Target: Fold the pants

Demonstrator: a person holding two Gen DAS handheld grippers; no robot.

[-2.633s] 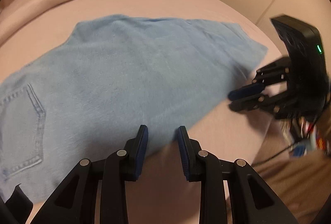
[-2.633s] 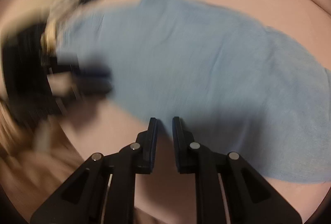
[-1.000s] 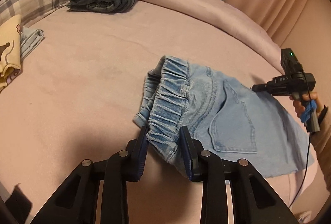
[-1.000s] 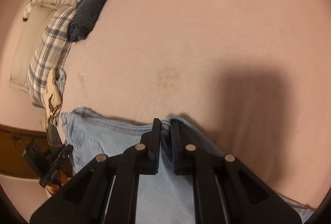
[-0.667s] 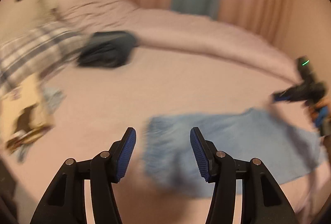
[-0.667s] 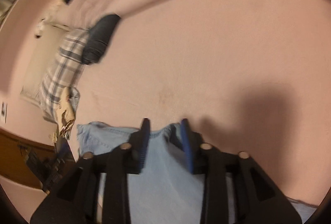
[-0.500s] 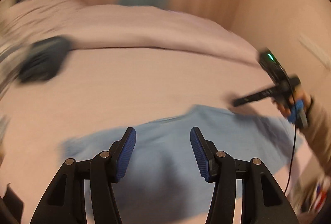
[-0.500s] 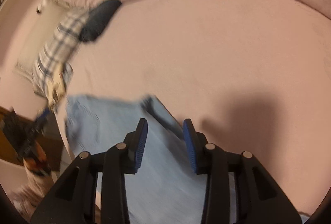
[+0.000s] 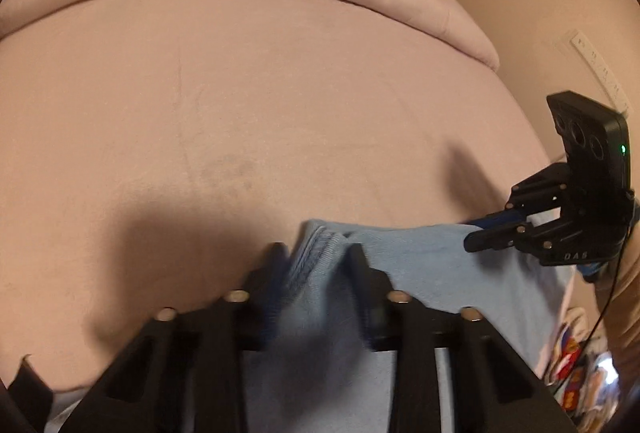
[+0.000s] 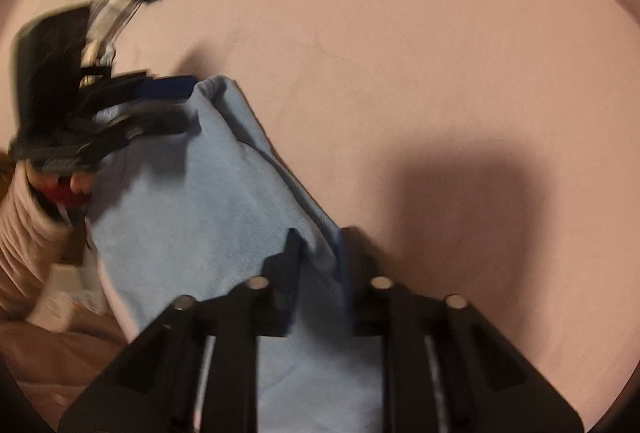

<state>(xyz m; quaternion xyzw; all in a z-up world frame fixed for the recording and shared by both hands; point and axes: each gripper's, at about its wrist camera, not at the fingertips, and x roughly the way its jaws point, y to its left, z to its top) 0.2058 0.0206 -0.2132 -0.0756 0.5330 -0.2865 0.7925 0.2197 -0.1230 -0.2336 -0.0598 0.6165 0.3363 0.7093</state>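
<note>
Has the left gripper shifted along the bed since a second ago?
Yes. The left gripper has swung away from the folded dark garment, out of its view now, toward the bed's foot, jaws just closing on the pants edge beside the right gripper.

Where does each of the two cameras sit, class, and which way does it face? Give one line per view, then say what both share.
Left wrist: rides the left tool, looking down its fingers across the pink bed; the tool has just been closing on the pale blue pants; right tool at right.
Right wrist: rides the right tool, aimed down at the bed, shut on the pants; left tool, blurred hand and sleeve at left.
Shared: pants, bed, both tools.
</note>
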